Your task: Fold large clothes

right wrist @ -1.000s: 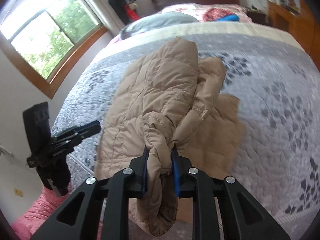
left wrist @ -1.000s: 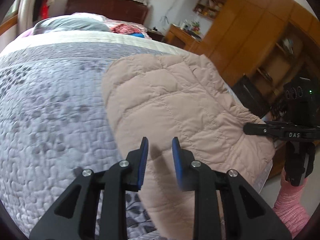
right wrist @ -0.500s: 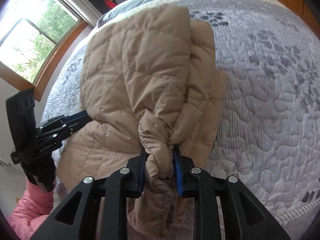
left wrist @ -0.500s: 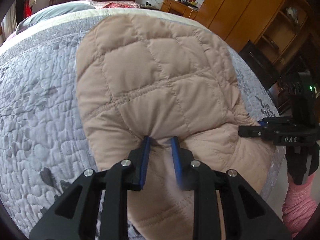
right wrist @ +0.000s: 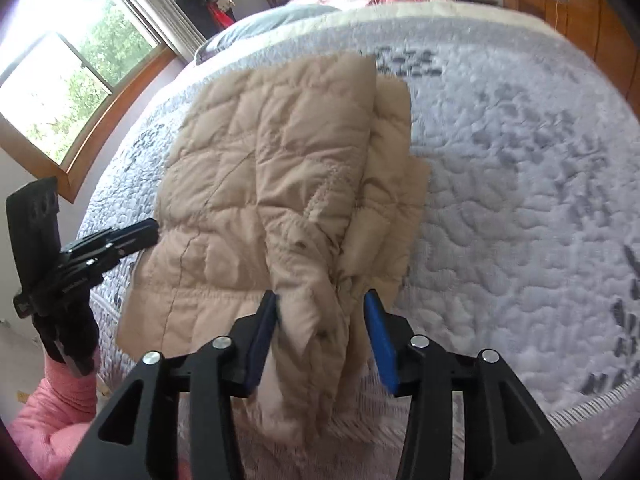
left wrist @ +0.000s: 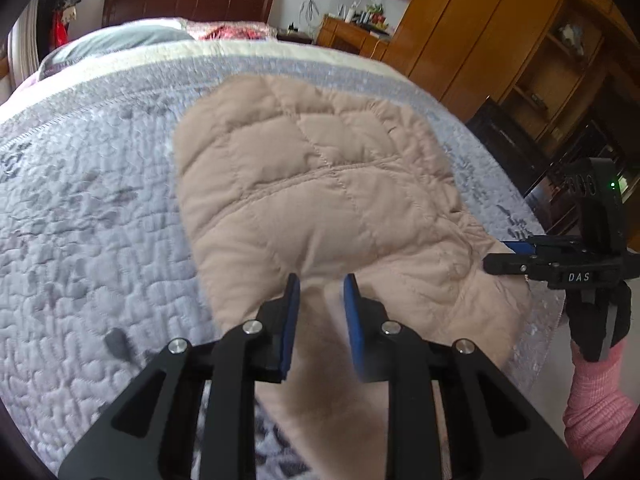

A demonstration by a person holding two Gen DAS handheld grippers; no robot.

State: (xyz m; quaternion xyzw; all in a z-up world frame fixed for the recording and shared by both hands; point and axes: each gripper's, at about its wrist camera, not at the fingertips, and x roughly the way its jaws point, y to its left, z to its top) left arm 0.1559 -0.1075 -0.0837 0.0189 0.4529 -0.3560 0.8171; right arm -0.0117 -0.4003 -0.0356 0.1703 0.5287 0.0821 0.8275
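A beige quilted jacket (left wrist: 320, 200) lies folded on the grey patterned bedspread (left wrist: 88, 240); it also shows in the right wrist view (right wrist: 272, 184). My left gripper (left wrist: 320, 280) is open over the jacket's near hem, which sags off the bed edge between the blue pads. My right gripper (right wrist: 320, 300) is open, its jaws wide on either side of a bunched fold of the jacket's near end, not pressing it. Each gripper shows in the other's view, the right (left wrist: 504, 262) at the jacket's right edge and the left (right wrist: 140, 232) at its left edge.
The bedspread (right wrist: 520, 200) spreads wide to the right of the jacket. Pillows (left wrist: 120, 40) and a dark headboard (left wrist: 188, 0) stand at the far end. Wooden wardrobes (left wrist: 480, 40) line the right side. A window (right wrist: 60, 88) is on the left wall.
My right gripper has opened and let go of the bunched jacket fold. My left gripper has drawn back and opened a little wider. The jacket has settled flatter on the bed.
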